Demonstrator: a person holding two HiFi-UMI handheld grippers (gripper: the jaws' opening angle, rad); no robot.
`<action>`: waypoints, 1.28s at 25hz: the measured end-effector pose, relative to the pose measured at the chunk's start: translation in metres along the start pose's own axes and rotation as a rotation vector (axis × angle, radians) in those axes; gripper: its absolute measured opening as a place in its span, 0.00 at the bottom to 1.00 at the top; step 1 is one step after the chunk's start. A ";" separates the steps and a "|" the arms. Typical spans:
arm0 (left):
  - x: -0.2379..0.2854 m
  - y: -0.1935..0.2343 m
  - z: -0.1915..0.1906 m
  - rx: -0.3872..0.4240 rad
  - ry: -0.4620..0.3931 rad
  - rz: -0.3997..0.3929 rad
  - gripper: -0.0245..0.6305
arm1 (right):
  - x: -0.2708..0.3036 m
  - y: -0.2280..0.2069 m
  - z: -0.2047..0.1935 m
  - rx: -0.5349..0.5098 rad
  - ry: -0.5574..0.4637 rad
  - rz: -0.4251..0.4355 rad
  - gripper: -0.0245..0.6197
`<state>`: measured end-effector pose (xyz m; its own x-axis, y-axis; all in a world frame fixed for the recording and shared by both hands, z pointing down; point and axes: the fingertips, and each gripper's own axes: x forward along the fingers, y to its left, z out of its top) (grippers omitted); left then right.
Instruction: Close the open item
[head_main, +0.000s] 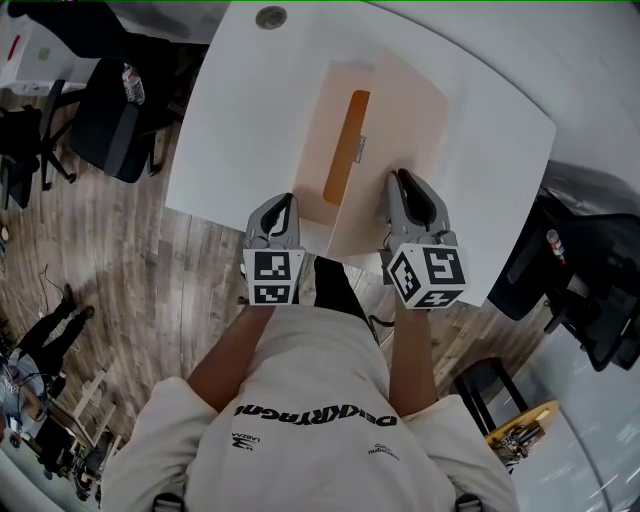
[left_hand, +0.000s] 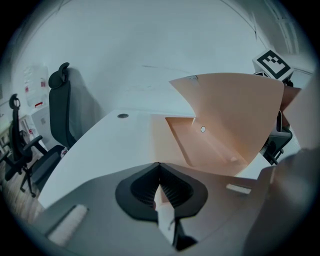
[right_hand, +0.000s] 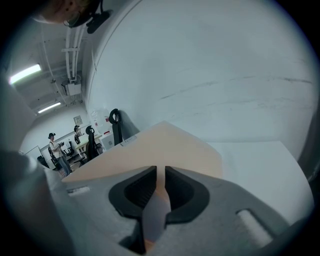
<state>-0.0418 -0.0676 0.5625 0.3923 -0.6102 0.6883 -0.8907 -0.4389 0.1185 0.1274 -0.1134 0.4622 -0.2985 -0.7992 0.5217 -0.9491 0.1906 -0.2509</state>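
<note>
- Shoulders in a pale shirt (head_main: 310, 400) fill the bottom of the head view, with both forearms reaching forward to the near edge of a white table (head_main: 240, 120).
- Right gripper (head_main: 400, 176) is clamped on the near edge of the cover (head_main: 395, 120) of a peach folder (head_main: 330, 110). In its own view, the jaws are pressed onto the thin peach sheet, which runs up between them (right_hand: 160, 172).
- That cover (left_hand: 235, 110) stands raised off the table, tilted over the folder's right half, so the folder is open.
- Left gripper (head_main: 287, 198) sits at the near left corner of the folder's lower leaf (head_main: 318, 160), which lies flat on the table.
- In the left gripper view its jaws meet at the tips (left_hand: 159, 165). Only a pale sliver shows lower down between them, and I cannot tell whether any sheet is caught there.
- Inside the folder, a darker orange strip (head_main: 346, 145) runs lengthwise along the fold, with a small metal clip (head_main: 359, 148) just beside it.
- The folder lies mid-table, with its near edge close to the table's edge by the person.
- A round grommet (head_main: 270, 17) is set in the table's far left part, well apart from the folder.
- A black chair (head_main: 115, 120) stands on the wood floor to the left of the table.
</note>
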 end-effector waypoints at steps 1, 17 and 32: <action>0.001 -0.001 -0.002 -0.003 0.008 -0.002 0.04 | 0.001 -0.001 -0.001 0.000 0.004 0.002 0.11; 0.005 0.006 -0.013 -0.048 0.033 -0.050 0.07 | 0.016 0.009 -0.005 -0.015 0.030 0.011 0.10; 0.007 0.005 -0.011 -0.095 0.016 -0.155 0.05 | 0.044 0.023 -0.018 -0.015 0.076 0.053 0.11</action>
<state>-0.0456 -0.0666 0.5758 0.5237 -0.5292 0.6676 -0.8377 -0.4624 0.2906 0.0903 -0.1343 0.4940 -0.3548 -0.7425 0.5681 -0.9328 0.2406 -0.2682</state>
